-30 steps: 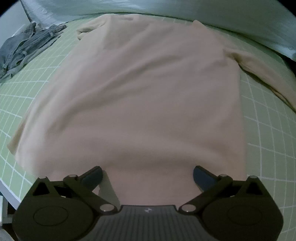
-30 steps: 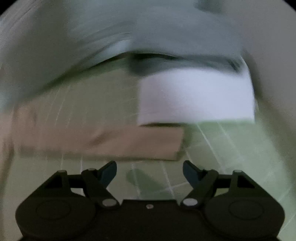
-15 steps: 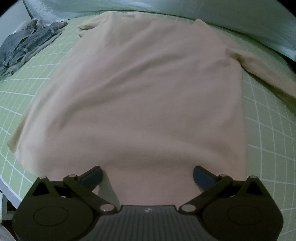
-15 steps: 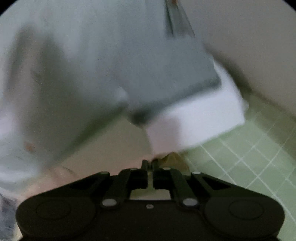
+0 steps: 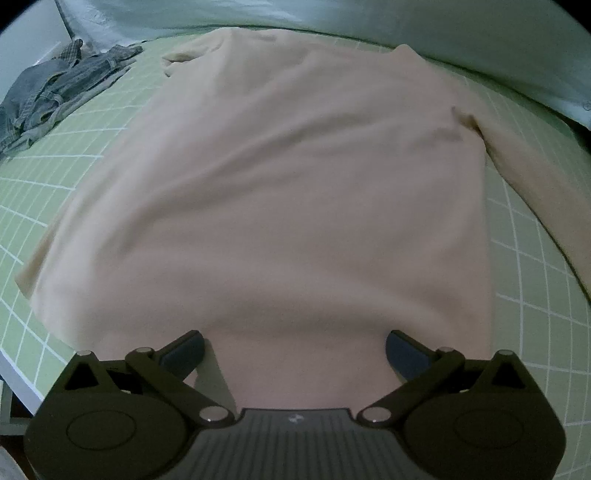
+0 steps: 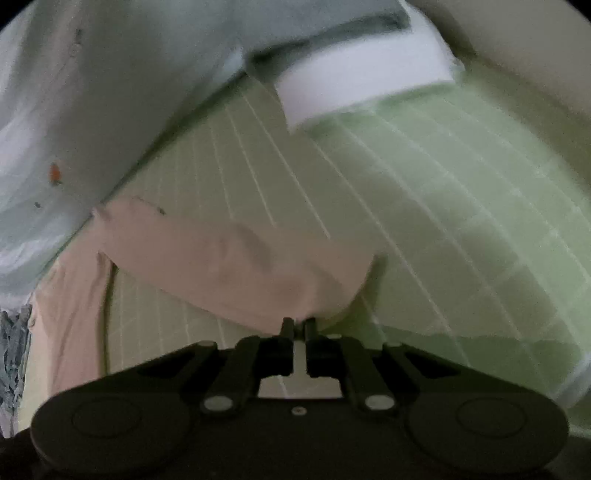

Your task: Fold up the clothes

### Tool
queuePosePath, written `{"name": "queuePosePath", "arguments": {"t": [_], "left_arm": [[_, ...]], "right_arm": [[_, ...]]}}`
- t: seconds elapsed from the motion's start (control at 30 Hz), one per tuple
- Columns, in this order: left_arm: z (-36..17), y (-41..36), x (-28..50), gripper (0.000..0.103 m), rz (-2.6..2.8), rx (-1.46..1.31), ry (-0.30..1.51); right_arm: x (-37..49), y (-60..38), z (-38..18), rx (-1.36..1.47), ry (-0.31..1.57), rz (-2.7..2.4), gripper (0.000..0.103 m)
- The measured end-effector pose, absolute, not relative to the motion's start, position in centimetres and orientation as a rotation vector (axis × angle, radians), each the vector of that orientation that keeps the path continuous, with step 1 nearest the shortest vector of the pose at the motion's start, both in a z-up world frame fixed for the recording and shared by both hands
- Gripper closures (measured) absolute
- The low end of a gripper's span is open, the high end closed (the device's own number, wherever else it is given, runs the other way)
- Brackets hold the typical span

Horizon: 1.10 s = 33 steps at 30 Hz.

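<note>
A beige long-sleeved shirt (image 5: pixel 280 192) lies flat on the green grid mat (image 5: pixel 535 295), hem towards me, in the left wrist view. My left gripper (image 5: pixel 295 349) is open and hovers over the hem, holding nothing. In the right wrist view my right gripper (image 6: pixel 300 325) is shut on the cuff end of the shirt's right sleeve (image 6: pixel 229 266), which is lifted a little off the mat (image 6: pixel 443 206). The sleeve also shows at the right in the left wrist view (image 5: pixel 532 173).
A crumpled denim garment (image 5: pixel 55 96) lies at the mat's far left. A pale blue-grey sheet (image 5: pixel 406 26) runs along the far edge. A white block (image 6: pixel 362 81) sits at the mat's far end in the right wrist view. The mat's near edge (image 5: pixel 18 380) is at lower left.
My right gripper went from open above the sleeve to shut on its cuff and has raised it. My left gripper stays open, nearly still over the hem.
</note>
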State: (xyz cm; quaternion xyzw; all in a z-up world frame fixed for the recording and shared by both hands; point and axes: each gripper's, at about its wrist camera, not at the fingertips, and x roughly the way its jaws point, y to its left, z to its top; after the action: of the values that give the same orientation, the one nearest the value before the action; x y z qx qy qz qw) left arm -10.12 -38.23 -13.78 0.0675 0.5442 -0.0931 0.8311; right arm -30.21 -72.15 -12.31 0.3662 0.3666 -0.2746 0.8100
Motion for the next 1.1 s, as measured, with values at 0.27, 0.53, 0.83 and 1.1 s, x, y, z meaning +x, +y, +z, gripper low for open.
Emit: {"name": "queuePosePath", "arguments": {"t": [0.27,0.53,0.83,1.1], "left_arm": [[-13.6,-38.0,-10.1,0.0,-0.201,0.143,1.155],[-13.5,-37.8,-9.9,0.0,-0.205,0.146,1.167],[-10.8,-35.2,-11.8,0.0,-0.193,0.044,1.103],[-8.2,-28.7,-10.8,0.0,-0.092,0.014,1.045]], "right_arm": [[-27.7,-73.3,-10.0,0.543,0.728,-0.662,0.041],[-25.4,-75.2,-14.1,0.475,0.816,-0.644,0.065],[-27.5,-75.2,-14.1,0.482,0.836,-0.704,0.099],[-24.2,-73.3,-12.6,0.387,0.853,-0.786,0.024]]}}
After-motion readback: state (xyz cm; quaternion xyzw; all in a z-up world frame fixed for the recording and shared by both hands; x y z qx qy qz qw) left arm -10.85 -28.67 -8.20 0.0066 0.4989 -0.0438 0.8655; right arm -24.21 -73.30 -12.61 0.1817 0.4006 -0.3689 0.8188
